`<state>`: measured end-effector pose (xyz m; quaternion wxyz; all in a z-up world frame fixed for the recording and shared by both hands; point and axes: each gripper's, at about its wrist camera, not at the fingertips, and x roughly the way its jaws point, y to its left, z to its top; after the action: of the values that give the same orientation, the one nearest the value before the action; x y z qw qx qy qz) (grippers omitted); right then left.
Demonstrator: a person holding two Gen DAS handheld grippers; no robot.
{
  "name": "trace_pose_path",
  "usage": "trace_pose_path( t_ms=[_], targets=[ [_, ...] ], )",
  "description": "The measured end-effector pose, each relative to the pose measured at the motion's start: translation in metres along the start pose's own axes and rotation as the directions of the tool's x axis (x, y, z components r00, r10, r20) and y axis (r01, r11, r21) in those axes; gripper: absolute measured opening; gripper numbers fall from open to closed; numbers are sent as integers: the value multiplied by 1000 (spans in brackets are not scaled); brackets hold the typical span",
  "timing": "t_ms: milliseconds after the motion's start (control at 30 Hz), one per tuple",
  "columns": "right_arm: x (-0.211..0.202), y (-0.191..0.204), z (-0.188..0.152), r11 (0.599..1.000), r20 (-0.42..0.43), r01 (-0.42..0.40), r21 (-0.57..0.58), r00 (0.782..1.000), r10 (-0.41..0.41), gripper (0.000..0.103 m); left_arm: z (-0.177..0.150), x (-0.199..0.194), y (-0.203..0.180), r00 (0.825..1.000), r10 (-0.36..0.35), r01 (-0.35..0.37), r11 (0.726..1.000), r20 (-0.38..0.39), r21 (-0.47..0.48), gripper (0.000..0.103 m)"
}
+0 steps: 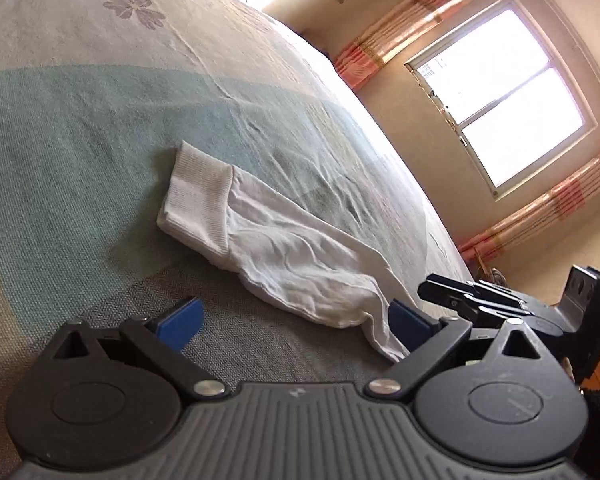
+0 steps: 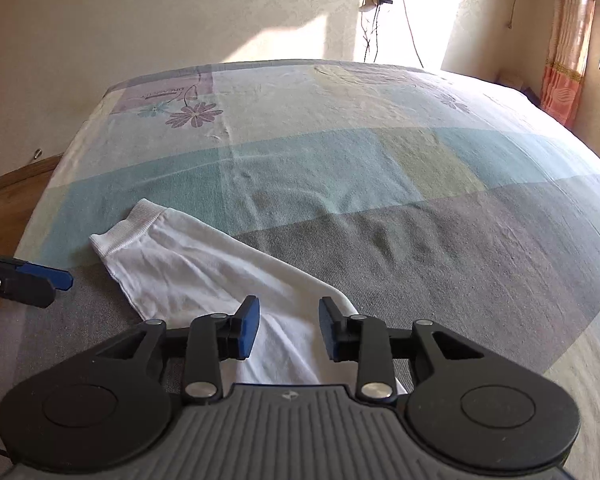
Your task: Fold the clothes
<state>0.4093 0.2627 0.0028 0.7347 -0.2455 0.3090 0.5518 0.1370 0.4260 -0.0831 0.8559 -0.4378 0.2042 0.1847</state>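
Observation:
A white garment sleeve with a ribbed cuff lies stretched across the bed, cuff end farthest from me. The same sleeve runs from its cuff at the left down under my right gripper. My left gripper is open wide, its blue pads low over the sheet, with the sleeve's near end by its right pad. My right gripper is open, both pads above the sleeve's near end, nothing pinched. The rest of the garment is hidden below the grippers. The right gripper also shows beside the left.
The bed sheet has pale blue, green and grey blocks with a flower print. A bright window and pink striped curtains are beyond the bed. Wooden floor lies off the bed's left edge. Cables hang on the far wall.

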Motion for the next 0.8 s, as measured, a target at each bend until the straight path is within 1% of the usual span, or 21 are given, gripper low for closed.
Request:
trace_pose_path(
  t_ms=[100,167,200,267,333,367,400,433,467,533,600,667,800],
  targets=[
    [-27,-14,-21,998,10,47,50,999,-47,41,10,16,12,998,-45,48,995,33,-90,97],
    [-45,-23,-35,994,16,81,79,996,-83,45,17,25,19,996,-67,74,988,53,-139,95],
    [-54,-27,-42,991,19,100,90,995,-102,46,20,27,19,997,-54,60,989,51,-133,92],
    [-68,-34,-56,984,23,129,123,991,-132,46,27,30,20,999,-27,33,992,45,-121,91],
    [-80,-39,-68,975,27,145,165,988,-152,47,33,33,20,999,-1,5,994,41,-108,72],
    [-85,-42,-74,970,28,153,187,987,-161,47,37,34,20,999,12,-8,995,38,-102,68],
    [-91,-45,-80,965,29,161,208,985,-171,47,40,35,20,999,26,-22,995,36,-96,59],
    [-96,-48,-86,959,30,169,229,983,-181,48,43,37,20,999,39,-36,995,34,-89,48],
    [-100,-50,-91,952,32,170,253,982,-184,48,47,38,20,998,52,-49,995,32,-83,41],
    [-103,-52,-99,945,30,177,274,981,-192,48,53,41,20,997,79,-77,995,28,-70,9],
    [-107,-54,-105,938,28,184,294,979,-200,48,60,44,20,994,105,-104,993,24,-57,5],
    [-107,-56,-106,935,31,186,301,978,-205,48,67,46,20,991,130,-129,991,26,-36,3],
    [-108,-60,-105,930,37,192,313,976,-214,48,101,37,2,986,136,-143,988,91,67,1]
  ],
)
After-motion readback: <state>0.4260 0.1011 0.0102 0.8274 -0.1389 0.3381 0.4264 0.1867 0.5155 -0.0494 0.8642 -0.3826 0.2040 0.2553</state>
